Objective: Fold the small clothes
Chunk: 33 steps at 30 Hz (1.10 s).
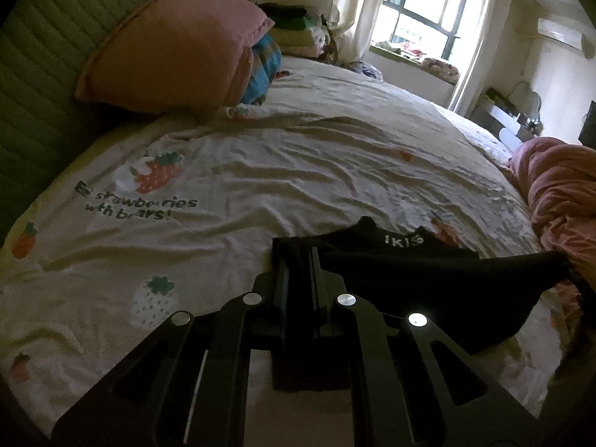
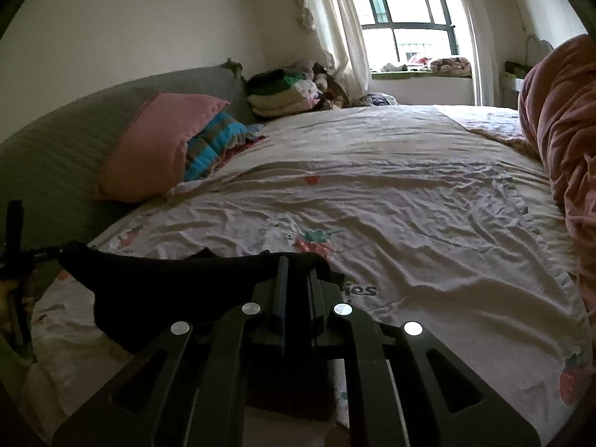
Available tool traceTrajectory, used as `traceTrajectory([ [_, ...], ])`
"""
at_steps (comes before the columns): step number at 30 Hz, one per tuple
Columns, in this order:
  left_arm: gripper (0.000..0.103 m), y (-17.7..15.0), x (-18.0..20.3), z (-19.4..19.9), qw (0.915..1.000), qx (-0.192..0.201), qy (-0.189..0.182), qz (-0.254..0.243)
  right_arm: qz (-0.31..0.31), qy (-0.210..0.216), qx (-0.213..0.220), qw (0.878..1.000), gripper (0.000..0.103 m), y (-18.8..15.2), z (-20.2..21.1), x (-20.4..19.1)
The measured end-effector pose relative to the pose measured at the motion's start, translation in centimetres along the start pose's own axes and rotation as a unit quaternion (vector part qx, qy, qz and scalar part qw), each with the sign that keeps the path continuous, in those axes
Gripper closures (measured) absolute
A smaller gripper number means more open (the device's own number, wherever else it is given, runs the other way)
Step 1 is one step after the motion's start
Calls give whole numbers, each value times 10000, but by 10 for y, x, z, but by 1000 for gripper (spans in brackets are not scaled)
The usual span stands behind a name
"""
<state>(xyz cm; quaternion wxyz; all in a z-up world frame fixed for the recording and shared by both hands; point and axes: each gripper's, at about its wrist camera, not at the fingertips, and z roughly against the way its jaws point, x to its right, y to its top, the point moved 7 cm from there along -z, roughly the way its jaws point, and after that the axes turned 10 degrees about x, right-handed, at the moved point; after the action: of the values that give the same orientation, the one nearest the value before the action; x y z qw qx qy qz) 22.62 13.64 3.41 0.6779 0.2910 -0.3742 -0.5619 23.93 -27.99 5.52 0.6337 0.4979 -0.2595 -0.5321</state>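
Observation:
A small black garment with white letters on its waistband hangs stretched between my two grippers, a little above the strawberry-print bed sheet. My left gripper is shut on the garment's left end. In the right wrist view the same black garment runs off to the left, and my right gripper is shut on its right end. The cloth sags in the middle. The far end of the garment in the right wrist view reaches the other gripper at the left edge.
A pink pillow and a blue striped one lean on the green headboard. Folded clothes are piled in the far corner. A pink quilt is bunched along the right side. A window is beyond the bed.

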Motion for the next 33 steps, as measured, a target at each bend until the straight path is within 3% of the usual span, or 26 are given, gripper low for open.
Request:
traceTrajectory([
  [20,99,-27,-10,-66,9992,-346,184,-20,-23,-385,-581,9976,96,-40,-72,20],
  [24,95,-31,-10,-72,9990,-384,213,-96,14,-452,-710,9964,95,-49,-79,20],
  [26,87,-32,-13,-73,9988,-361,305,-124,51,-510,-744,9959,89,-51,-81,20],
  [31,83,-33,-18,-67,9989,-241,388,-88,136,-643,-611,9960,72,-50,-75,22],
  [33,79,-34,-17,-60,9986,-137,459,-203,190,-652,-499,9964,71,-48,-66,19],
])
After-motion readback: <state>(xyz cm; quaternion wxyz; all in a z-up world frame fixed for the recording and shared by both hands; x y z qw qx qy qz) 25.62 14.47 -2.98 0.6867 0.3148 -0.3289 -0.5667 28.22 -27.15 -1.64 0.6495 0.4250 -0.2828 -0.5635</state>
